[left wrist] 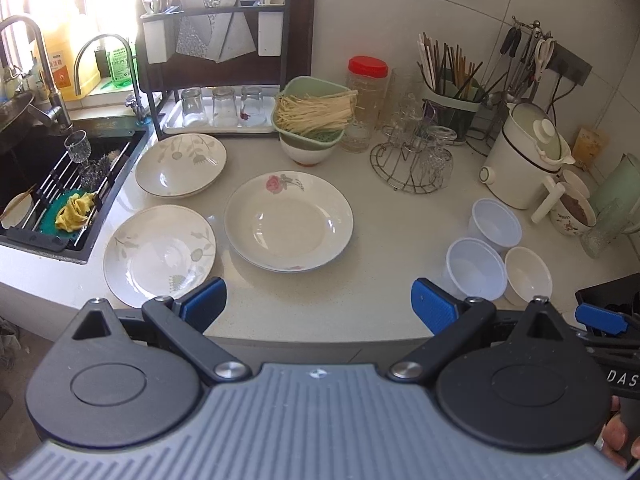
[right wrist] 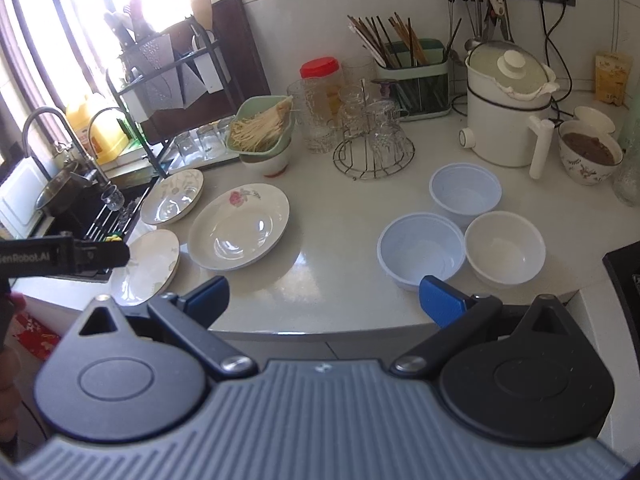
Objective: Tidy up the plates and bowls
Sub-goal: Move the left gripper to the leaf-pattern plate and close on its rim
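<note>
Three plates lie on the white counter: a rose-patterned plate [left wrist: 289,221] [right wrist: 239,225] in the middle, a leaf-patterned plate [left wrist: 181,165] [right wrist: 173,197] behind it to the left, and a second leaf-patterned plate [left wrist: 159,254] [right wrist: 147,264] at the front left. Two white plastic bowls [left wrist: 496,225] [left wrist: 476,269] [right wrist: 465,193] [right wrist: 421,250] and a white ceramic bowl [left wrist: 528,276] [right wrist: 505,253] stand together at the right. My left gripper [left wrist: 319,305] is open and empty above the counter's front edge. My right gripper [right wrist: 325,299] is open and empty, close to the bowls.
A sink [left wrist: 60,184] with a rack lies at the left. A dish rack [left wrist: 224,40], a tray of glasses [left wrist: 224,114], a green basket of noodles [left wrist: 314,110], a wire glass stand [left wrist: 416,160], a chopstick holder [left wrist: 452,92], a white cooker [left wrist: 524,156] and a filled patterned bowl [right wrist: 590,156] line the back.
</note>
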`<move>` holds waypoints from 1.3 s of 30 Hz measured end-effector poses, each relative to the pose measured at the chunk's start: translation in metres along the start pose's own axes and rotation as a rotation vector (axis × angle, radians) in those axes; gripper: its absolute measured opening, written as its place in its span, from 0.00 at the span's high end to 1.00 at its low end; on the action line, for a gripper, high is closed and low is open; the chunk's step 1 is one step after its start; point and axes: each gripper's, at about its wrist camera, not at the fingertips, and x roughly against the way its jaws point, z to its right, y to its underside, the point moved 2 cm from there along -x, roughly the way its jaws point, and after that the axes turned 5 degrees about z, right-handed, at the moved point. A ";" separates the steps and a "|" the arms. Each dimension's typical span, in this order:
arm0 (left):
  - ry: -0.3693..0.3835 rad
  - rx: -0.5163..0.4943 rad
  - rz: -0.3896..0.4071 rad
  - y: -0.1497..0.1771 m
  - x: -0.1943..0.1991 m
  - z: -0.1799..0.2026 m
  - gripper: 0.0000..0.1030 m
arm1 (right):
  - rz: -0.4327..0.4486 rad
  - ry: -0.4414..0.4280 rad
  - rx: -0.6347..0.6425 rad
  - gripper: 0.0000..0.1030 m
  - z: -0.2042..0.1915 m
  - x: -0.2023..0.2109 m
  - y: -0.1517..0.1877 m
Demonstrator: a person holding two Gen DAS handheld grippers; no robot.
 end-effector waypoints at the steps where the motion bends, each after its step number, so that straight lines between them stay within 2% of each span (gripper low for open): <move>1: 0.005 0.006 -0.006 0.000 -0.003 -0.005 0.03 | -0.001 -0.001 0.008 0.00 -0.004 -0.002 0.001; 4: 0.039 0.032 -0.020 -0.003 -0.017 -0.024 0.03 | 0.006 0.014 0.025 0.00 -0.015 -0.007 0.000; 8: 0.061 0.016 -0.018 -0.016 -0.033 -0.050 0.03 | 0.029 0.034 -0.009 0.00 -0.033 -0.021 -0.007; 14: 0.099 -0.002 -0.040 -0.038 -0.058 -0.103 0.03 | 0.016 0.040 -0.033 0.00 -0.077 -0.051 -0.014; 19: 0.133 -0.018 -0.054 -0.047 -0.079 -0.141 0.03 | -0.012 0.085 -0.023 0.00 -0.109 -0.073 -0.014; 27: 0.141 -0.068 -0.064 -0.058 -0.111 -0.189 0.03 | -0.023 0.109 -0.037 0.00 -0.155 -0.098 -0.013; 30: 0.170 -0.067 -0.070 -0.062 -0.119 -0.210 0.02 | -0.007 0.124 0.000 0.00 -0.179 -0.105 -0.013; 39: 0.173 -0.094 -0.089 -0.061 -0.142 -0.267 0.02 | -0.027 0.090 0.022 0.00 -0.235 -0.135 0.000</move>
